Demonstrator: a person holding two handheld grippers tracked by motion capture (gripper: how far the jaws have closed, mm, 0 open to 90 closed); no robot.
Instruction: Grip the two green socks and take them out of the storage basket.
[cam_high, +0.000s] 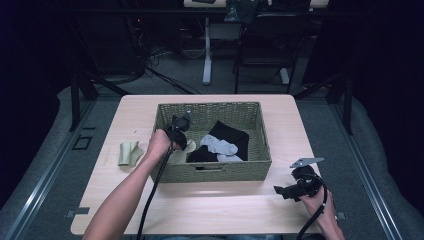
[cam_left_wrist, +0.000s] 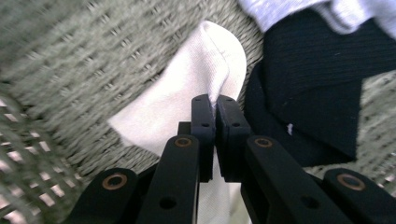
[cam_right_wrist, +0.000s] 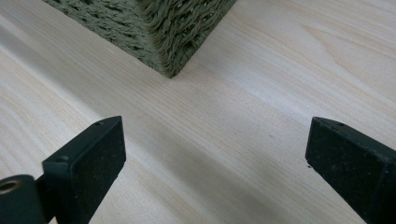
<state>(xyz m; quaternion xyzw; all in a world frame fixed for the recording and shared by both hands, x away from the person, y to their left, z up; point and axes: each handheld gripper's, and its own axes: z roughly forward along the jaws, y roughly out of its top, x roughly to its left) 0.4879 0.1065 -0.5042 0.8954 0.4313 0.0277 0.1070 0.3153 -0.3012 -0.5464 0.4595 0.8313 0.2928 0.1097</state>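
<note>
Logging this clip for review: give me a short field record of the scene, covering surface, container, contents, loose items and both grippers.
surface: light wooden table
container: green woven basket
contents: cream sock, black sock, white sock
loose item: pale green sock on the table, left of the basket
left gripper: inside the basket, jaws shut on the cream sock
right gripper: open, near the basket's corner

Cream sock (cam_left_wrist: 187, 93) partly hidden by left claw (cam_left_wrist: 215, 105); basket weave (cam_left_wrist: 70, 70) blurred; black cloth (cam_left_wrist: 317, 84) cut off.
</note>
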